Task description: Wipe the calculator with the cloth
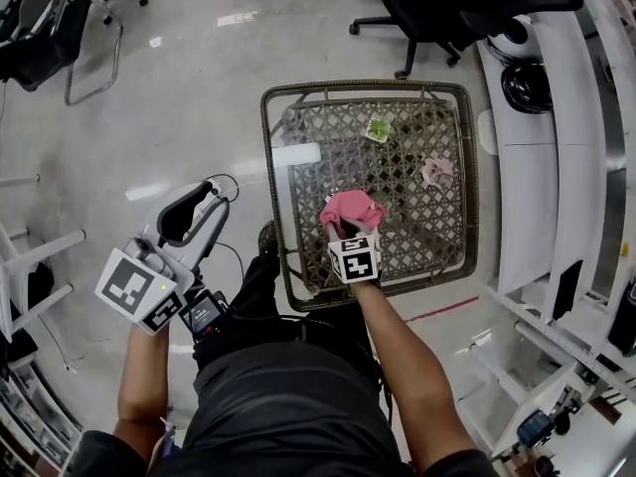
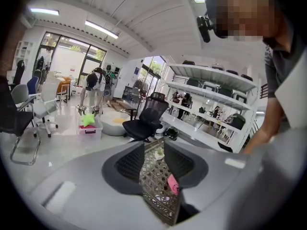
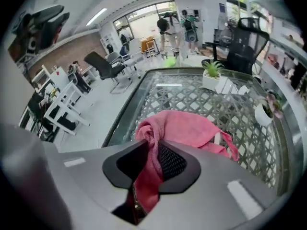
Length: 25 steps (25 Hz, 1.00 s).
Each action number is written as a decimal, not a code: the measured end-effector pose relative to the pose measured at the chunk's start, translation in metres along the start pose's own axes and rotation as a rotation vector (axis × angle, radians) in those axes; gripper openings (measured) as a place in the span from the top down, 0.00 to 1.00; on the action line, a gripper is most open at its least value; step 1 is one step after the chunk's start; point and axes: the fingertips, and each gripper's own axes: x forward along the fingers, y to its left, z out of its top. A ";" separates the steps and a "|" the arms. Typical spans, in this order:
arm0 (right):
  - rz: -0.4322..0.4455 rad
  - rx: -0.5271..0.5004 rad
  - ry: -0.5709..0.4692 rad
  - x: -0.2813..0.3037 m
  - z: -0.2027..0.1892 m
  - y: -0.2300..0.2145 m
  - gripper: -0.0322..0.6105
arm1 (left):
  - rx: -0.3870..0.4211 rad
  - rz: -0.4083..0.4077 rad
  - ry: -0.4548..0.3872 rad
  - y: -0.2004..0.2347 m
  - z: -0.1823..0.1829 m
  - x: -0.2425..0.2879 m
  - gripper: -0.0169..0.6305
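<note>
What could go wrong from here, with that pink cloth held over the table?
1. The right gripper pinches only a bunched bit of the cloth, so it might slip out once it drags on something.
2. The rest of the cloth hangs loose and wide. A sweep across the table could catch the small plant and tip it.

We count 1 pink cloth [image 1: 352, 208], 2 sm. potted plants (green plant [image 1: 379, 128] upper centre, pinkish plant [image 1: 435, 172] to its right), 1 wicker worktop [image 1: 270, 177], 2 grippers: left gripper [image 1: 187, 215], right gripper [image 1: 350, 232].
</note>
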 end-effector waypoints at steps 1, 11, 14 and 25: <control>0.007 -0.059 0.007 0.002 -0.001 0.005 0.84 | -0.002 0.001 -0.003 0.001 0.000 0.000 0.75; 0.027 -0.703 0.084 0.001 -0.030 0.012 0.84 | -0.017 0.006 -0.004 0.000 0.000 0.002 0.75; 0.026 -0.805 0.092 -0.003 -0.033 0.004 0.84 | -0.017 0.000 0.000 -0.004 0.000 0.007 0.75; -0.074 -0.763 0.126 -0.014 -0.034 -0.067 0.84 | 0.002 -0.034 0.015 -0.028 0.004 0.029 0.75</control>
